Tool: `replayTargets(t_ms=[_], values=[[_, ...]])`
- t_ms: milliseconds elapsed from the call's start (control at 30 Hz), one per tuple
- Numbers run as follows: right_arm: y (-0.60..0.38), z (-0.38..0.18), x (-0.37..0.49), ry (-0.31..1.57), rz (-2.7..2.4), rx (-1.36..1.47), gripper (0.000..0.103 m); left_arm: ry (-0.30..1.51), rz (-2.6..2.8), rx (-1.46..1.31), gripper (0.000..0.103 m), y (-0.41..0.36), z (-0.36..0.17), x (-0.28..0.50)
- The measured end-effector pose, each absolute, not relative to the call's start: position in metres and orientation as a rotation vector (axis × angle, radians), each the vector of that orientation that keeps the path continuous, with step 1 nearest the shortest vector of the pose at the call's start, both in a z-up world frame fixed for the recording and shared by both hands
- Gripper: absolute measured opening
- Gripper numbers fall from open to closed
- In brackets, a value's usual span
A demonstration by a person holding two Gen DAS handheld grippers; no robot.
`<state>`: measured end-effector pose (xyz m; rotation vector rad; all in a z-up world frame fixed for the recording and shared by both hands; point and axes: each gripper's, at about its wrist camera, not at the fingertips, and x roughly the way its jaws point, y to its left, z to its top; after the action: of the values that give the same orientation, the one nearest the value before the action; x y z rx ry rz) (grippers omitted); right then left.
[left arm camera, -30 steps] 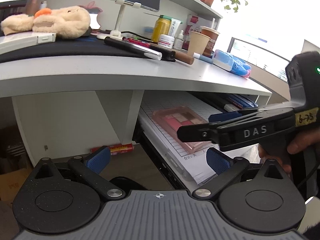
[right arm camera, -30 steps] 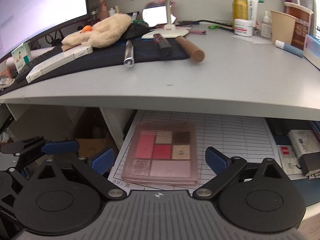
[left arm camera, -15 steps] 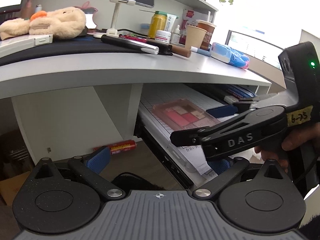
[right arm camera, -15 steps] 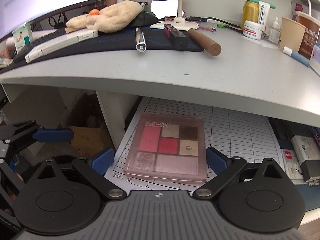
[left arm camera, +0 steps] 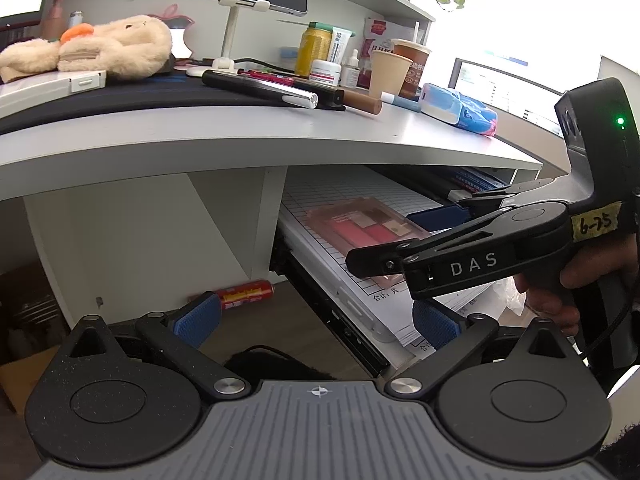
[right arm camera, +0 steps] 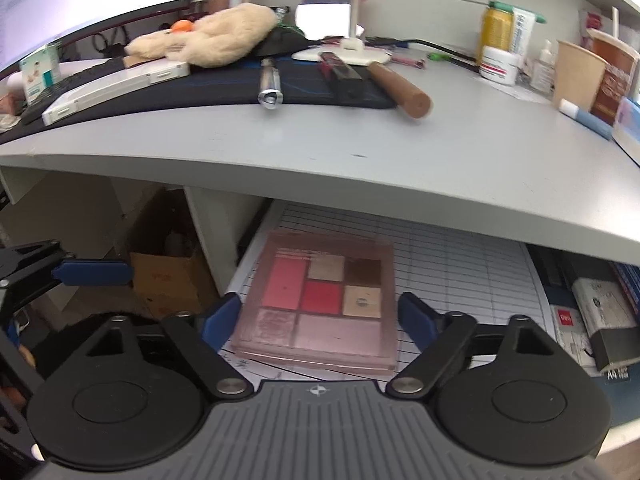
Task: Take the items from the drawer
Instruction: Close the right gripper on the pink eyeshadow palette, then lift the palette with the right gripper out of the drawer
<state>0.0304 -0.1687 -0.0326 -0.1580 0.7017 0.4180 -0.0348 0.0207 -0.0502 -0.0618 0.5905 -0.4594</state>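
A pink eyeshadow palette (right arm camera: 320,304) lies on ruled paper sheets (right arm camera: 460,264) in the open drawer under the desk; it also shows in the left wrist view (left arm camera: 368,224). My right gripper (right arm camera: 320,318) is open, its blue fingertips on either side of the palette's near half, just short of touching. In the left wrist view the right gripper (left arm camera: 436,240) hangs over the palette. My left gripper (left arm camera: 316,320) is open and empty, left of the drawer, above the floor.
The grey desktop (right arm camera: 400,152) overhangs the drawer and carries pens, a wooden handle (right arm camera: 400,88), a plush toy (right arm camera: 208,36), cups and bottles. Books and boxes (right arm camera: 600,312) fill the drawer's right side. A cardboard box (right arm camera: 168,276) and a red can (left arm camera: 244,290) lie below.
My right gripper has moved forward and down, so the palette now sits between its fingertips. The left gripper has shifted only slightly.
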Motion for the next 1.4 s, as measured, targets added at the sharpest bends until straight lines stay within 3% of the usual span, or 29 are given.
replayTargets(t_ms=[1367,1400], values=[[-0.206,0.002,-0.004,0.733,0.333,0.045,0.078,0.549,-0.467,-0.065,0.102,0.026,-0.043,-0.038],[-0.207,0.004,-0.005,0.727,0.317,0.044,0.051,0.549,-0.466,-0.065,0.102,0.026,-0.044,-0.038]])
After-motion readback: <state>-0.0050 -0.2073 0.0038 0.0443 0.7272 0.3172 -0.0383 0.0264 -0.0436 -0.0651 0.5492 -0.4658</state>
